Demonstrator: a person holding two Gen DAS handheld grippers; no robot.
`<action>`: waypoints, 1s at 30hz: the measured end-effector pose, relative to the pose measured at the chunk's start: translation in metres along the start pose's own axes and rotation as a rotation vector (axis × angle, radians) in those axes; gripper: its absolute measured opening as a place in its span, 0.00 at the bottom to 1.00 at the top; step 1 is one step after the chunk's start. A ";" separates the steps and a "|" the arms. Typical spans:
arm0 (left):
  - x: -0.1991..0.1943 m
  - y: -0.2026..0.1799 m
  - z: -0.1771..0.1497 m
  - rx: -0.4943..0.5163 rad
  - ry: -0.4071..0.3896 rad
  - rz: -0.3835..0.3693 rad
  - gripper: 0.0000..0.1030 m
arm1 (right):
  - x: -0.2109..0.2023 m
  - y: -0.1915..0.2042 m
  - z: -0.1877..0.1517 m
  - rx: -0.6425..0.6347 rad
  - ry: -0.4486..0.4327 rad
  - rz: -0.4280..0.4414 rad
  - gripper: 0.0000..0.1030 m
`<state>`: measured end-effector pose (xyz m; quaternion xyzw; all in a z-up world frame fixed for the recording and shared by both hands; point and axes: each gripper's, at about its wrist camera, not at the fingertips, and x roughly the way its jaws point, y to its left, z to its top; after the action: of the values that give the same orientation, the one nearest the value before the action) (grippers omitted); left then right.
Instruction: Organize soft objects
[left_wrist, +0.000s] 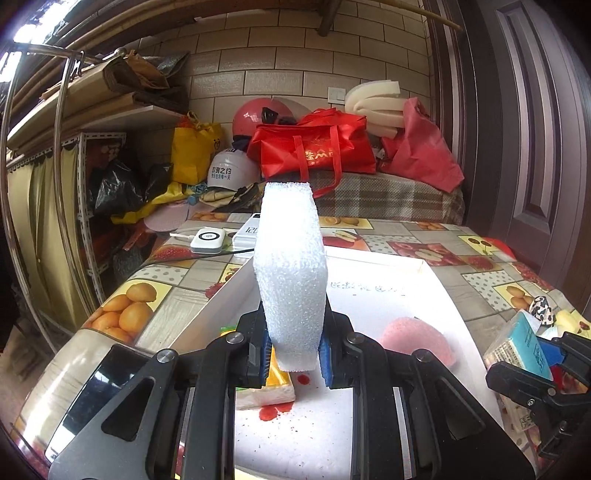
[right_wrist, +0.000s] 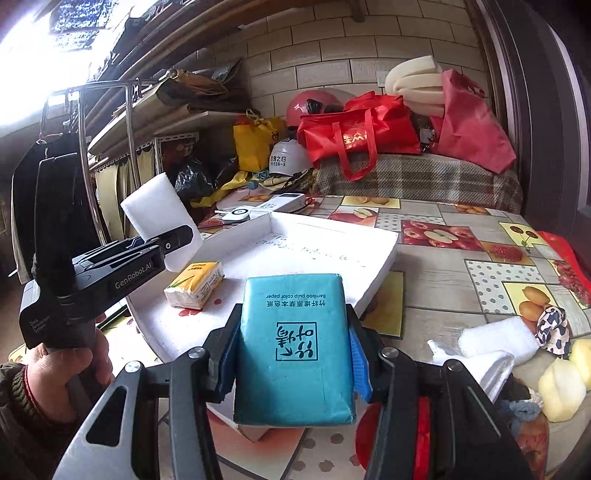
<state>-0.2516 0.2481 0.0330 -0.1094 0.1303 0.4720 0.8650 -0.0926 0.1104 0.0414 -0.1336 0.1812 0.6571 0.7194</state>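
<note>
Left tool (left_wrist: 293, 354) is gripping white foam block (left_wrist: 290, 273) upright; right tool (right_wrist: 291, 362) is clamping teal tissue pack (right_wrist: 293, 347) over white tray's (right_wrist: 384, 258) near edge, possibly touching it.

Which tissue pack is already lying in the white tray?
The small yellow tissue pack lies in the shallow white tray. The bigger teal tissue pack is held in the right gripper's fingers.

A cluttered home storeroom: a tiled wall (left_wrist: 258, 62) at twelve o'clock, helmets (left_wrist: 231, 170) and red bags (left_wrist: 314, 147) heaped on a plaid-covered bench (left_wrist: 388, 199), shelves of cardboard (left_wrist: 92, 96) at ten o'clock, and a fruit-print oilcloth desk (left_wrist: 461, 273).
</note>
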 end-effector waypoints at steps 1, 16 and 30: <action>0.002 0.000 0.001 0.004 0.002 -0.001 0.20 | 0.006 0.003 0.002 0.000 0.013 0.011 0.48; 0.037 0.008 0.008 -0.025 0.116 -0.099 0.19 | 0.070 0.032 -0.001 -0.091 0.290 0.052 0.48; 0.027 0.007 0.007 -0.017 0.060 -0.005 0.63 | 0.056 0.031 0.018 -0.082 0.122 -0.066 0.94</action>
<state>-0.2428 0.2753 0.0303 -0.1312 0.1518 0.4675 0.8609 -0.1182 0.1717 0.0340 -0.2087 0.1928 0.6306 0.7222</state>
